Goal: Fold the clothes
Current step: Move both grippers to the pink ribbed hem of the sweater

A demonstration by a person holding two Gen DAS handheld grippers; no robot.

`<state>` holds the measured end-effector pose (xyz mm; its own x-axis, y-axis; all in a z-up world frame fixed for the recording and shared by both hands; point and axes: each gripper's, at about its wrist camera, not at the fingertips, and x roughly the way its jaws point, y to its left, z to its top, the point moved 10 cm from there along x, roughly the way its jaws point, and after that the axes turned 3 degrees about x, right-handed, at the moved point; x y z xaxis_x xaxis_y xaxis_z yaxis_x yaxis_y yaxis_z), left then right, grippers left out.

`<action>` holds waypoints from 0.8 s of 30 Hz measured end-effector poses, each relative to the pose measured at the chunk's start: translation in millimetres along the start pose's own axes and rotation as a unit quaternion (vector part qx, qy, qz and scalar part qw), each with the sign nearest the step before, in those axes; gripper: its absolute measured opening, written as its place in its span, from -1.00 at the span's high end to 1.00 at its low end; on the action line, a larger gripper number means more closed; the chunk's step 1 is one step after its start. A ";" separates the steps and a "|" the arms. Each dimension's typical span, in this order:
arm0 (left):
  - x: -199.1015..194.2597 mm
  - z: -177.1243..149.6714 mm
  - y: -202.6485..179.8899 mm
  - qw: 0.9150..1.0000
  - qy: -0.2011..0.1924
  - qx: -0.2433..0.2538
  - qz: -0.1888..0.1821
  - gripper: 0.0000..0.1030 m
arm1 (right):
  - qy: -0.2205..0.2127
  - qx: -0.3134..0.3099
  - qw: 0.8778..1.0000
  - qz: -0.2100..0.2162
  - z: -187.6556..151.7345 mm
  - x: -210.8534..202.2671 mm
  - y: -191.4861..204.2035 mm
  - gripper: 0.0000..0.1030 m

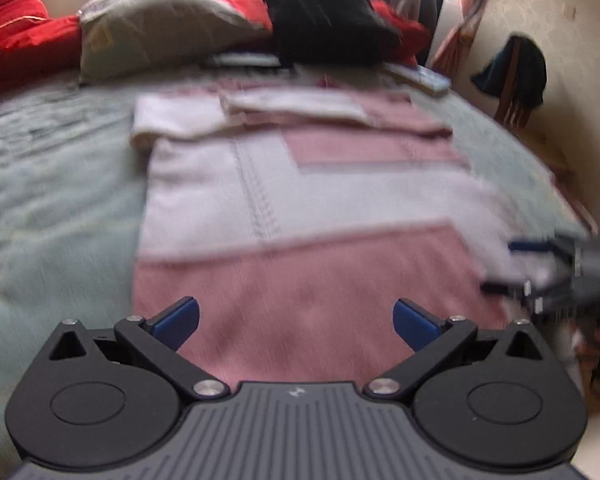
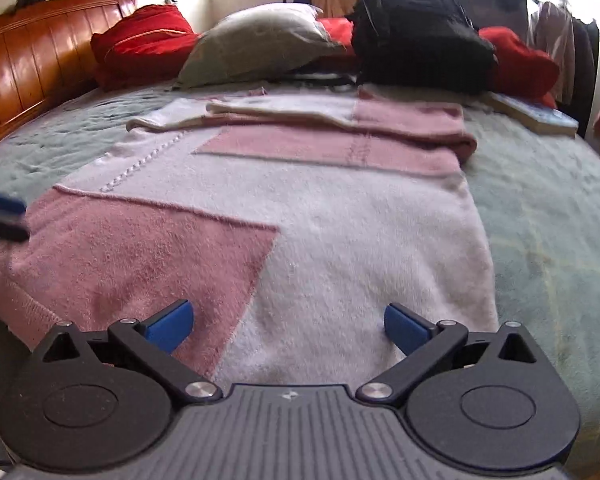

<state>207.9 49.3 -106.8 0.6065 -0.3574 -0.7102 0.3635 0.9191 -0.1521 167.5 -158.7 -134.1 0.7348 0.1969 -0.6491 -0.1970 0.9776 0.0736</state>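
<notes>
Pink-and-white knitted sweater (image 2: 300,208) lies flat on the green quilted bed (image 2: 548,220), sleeves folded across the far end. My left hand-held gripper (image 1: 296,320) and right hand-held gripper (image 2: 288,322) hover over its near hem, both spread wide, empty.

Both cameras sat just behind their own blue-padded fingers and looked low and forward along the bed (image 2: 540,216), from its near edge towards the far pillows and window.

The left wrist view hovered close over the near left, pink end of the pink-and-white garment (image 1: 300,208), and it was blurred. At its right edge it caught the right gripper (image 1: 516,268).

The right wrist view stood close over the garment's near right part, sharper, with the wooden headboard (image 2: 32,52) far left. The left gripper (image 2: 2,216) showed at its left edge.

Both views shared the garment, the grey pillow (image 1: 156,24) and the black bag (image 2: 416,28).
</notes>
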 end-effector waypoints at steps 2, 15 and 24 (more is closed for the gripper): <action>2.7 24.9 8.3 1.000 -0.013 -0.010 -0.001 -0.99 | -0.012 -0.008 1.000 0.002 6.1 -4.4 1.1 -1.00; 125.0 115.0 78.1 0.987 0.005 -0.149 -0.053 -0.99 | -0.019 -0.009 0.999 0.024 24.6 26.0 -9.5 -1.00; 142.2 113.2 117.9 0.972 -0.026 -0.225 -0.056 -0.98 | -0.030 -0.001 0.999 0.041 16.9 37.9 -12.9 -1.00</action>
<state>417.1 88.1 -148.0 0.6208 -0.4559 -0.6377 0.0900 0.8496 -0.5198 208.8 -162.6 -146.9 0.7538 0.2799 -0.5946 -0.2585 0.9581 0.1233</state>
